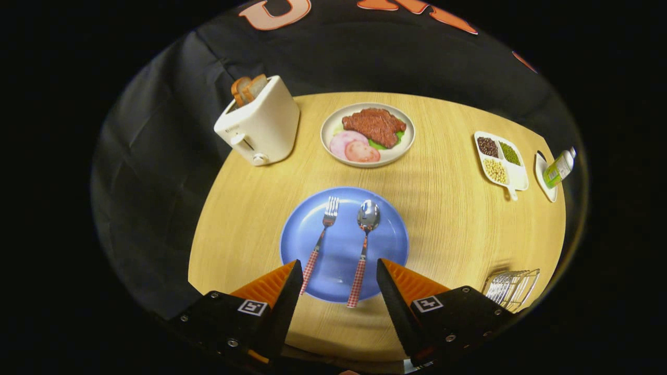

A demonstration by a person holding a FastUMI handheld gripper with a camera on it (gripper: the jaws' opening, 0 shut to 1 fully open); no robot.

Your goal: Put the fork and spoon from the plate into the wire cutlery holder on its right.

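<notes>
Two checked-handled utensils; tongs apart.

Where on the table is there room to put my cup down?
Bare wood lies between the blue plate and the bean tray, and between the toaster and the blue plate. It is tighter between the food plate and the toaster. The open gripper hangs over the fork and spoon.

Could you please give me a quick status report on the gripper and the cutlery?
Gripper open, holding nothing. Fork and spoon lie side by side on blue plate, handles between the fingers. Wire cutlery holder to the right, path clear.
</notes>
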